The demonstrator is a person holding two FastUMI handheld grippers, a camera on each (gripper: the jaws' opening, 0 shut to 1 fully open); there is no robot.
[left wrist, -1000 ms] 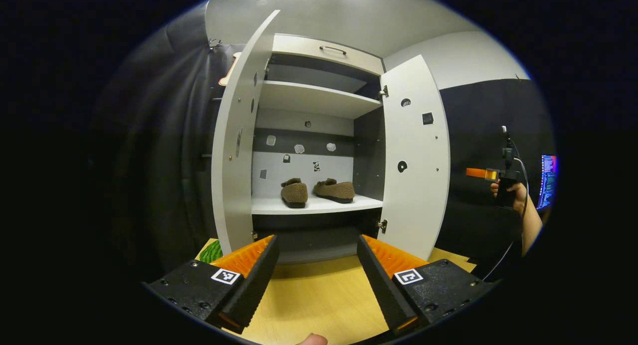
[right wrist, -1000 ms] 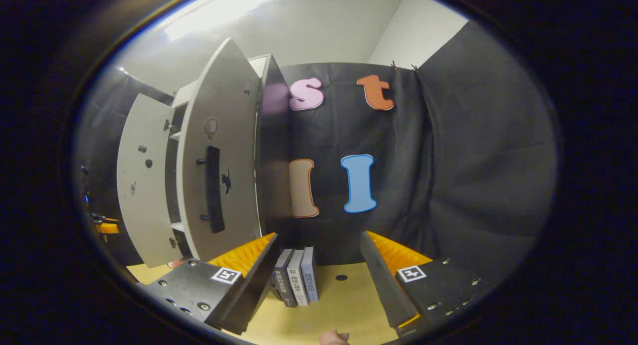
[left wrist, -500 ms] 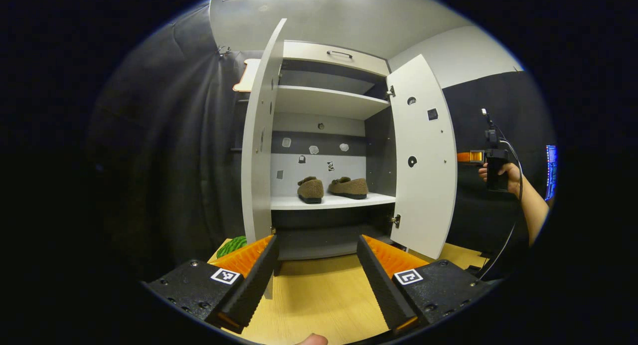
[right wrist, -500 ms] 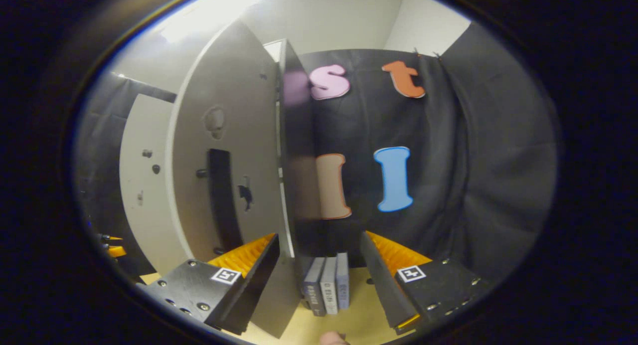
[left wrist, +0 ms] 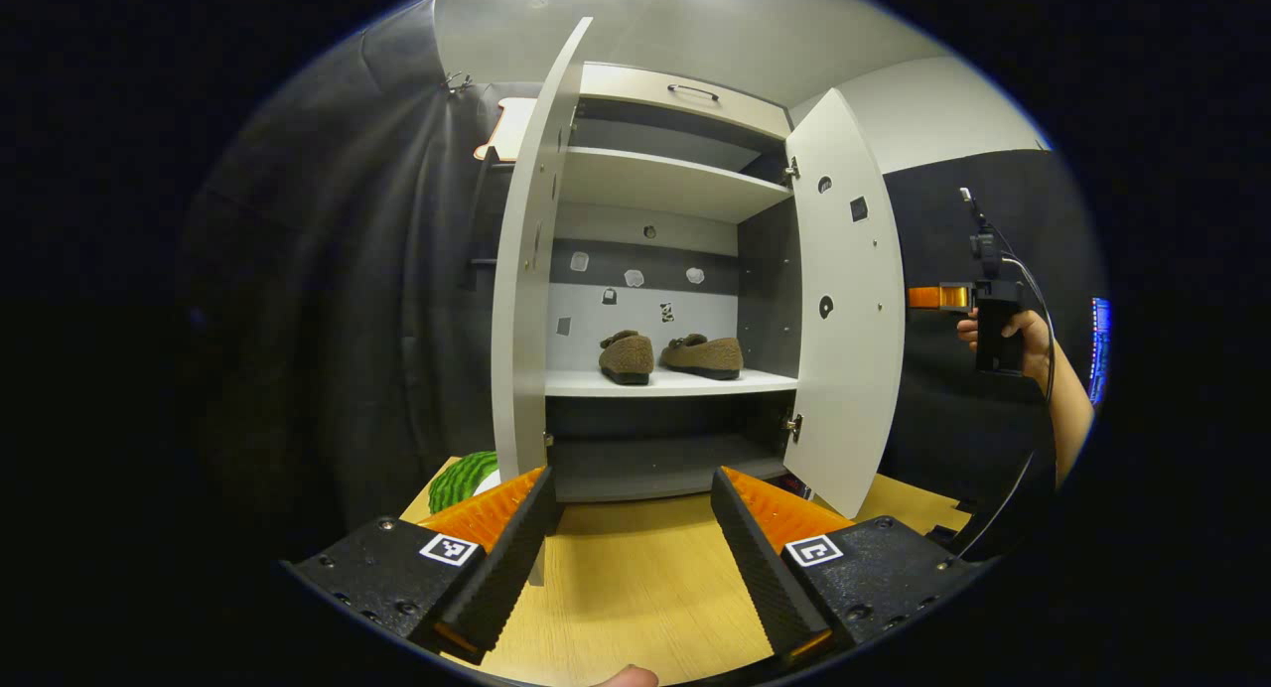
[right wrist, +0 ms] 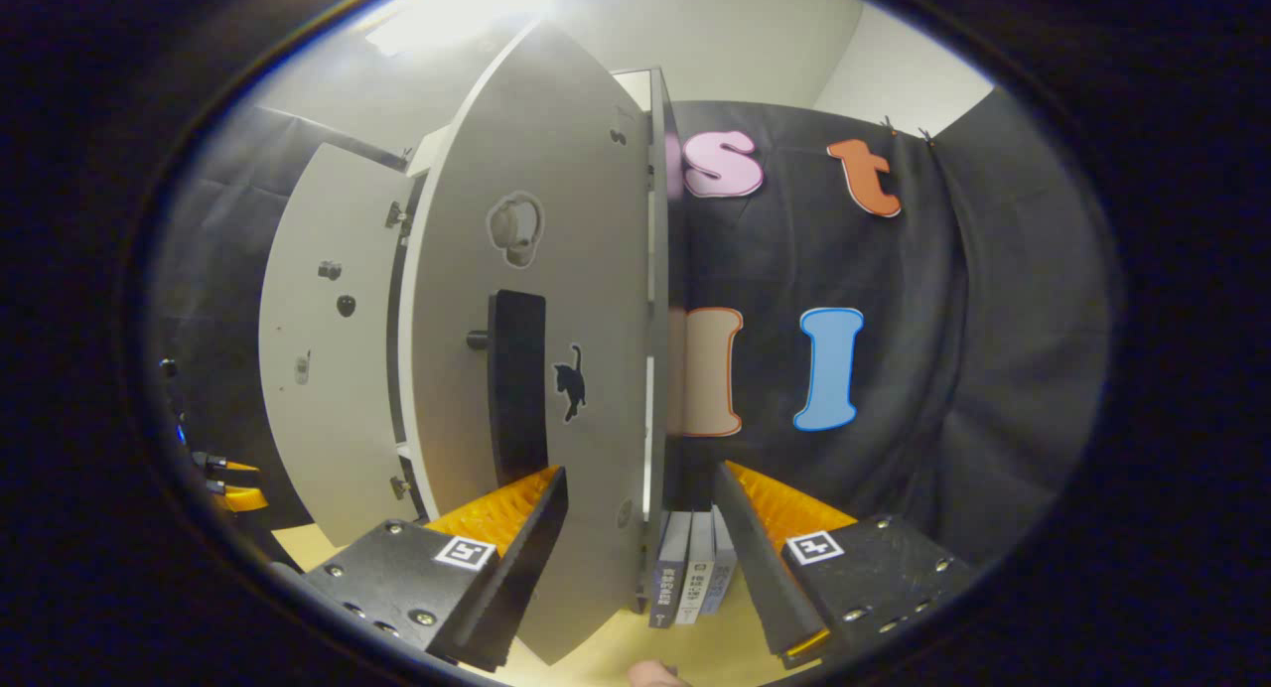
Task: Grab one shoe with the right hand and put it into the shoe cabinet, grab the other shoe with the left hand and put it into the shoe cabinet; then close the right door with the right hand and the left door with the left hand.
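While both doors stand open, status as follows:

shoes: both shoes (left wrist: 670, 355) sit side by side on the middle shelf (left wrist: 667, 382) of the shoe cabinet (left wrist: 655, 270), centre of the left gripper view. Placement looks done; door closing remains.

right door: right door (right wrist: 556, 349) fills centre-left of the right gripper view, outer face toward the camera, dark bar handle (right wrist: 516, 384) on it. Judged a stiff, light hinged panel that swings freely; push flat on the outer face near the free edge, or by the handle.

left door: left door (left wrist: 521, 270) edge-on, left of centre in the left gripper view; same handling expected.

right gripper: right gripper (right wrist: 640, 528) fingers apart, door edge between them, contact unclear.

left gripper: left gripper (left wrist: 631, 528) fingers apart, empty, over the wooden surface (left wrist: 635, 578).

change: right door looms larger and nearer than a second ago; left gripper view shifted slightly rightward.
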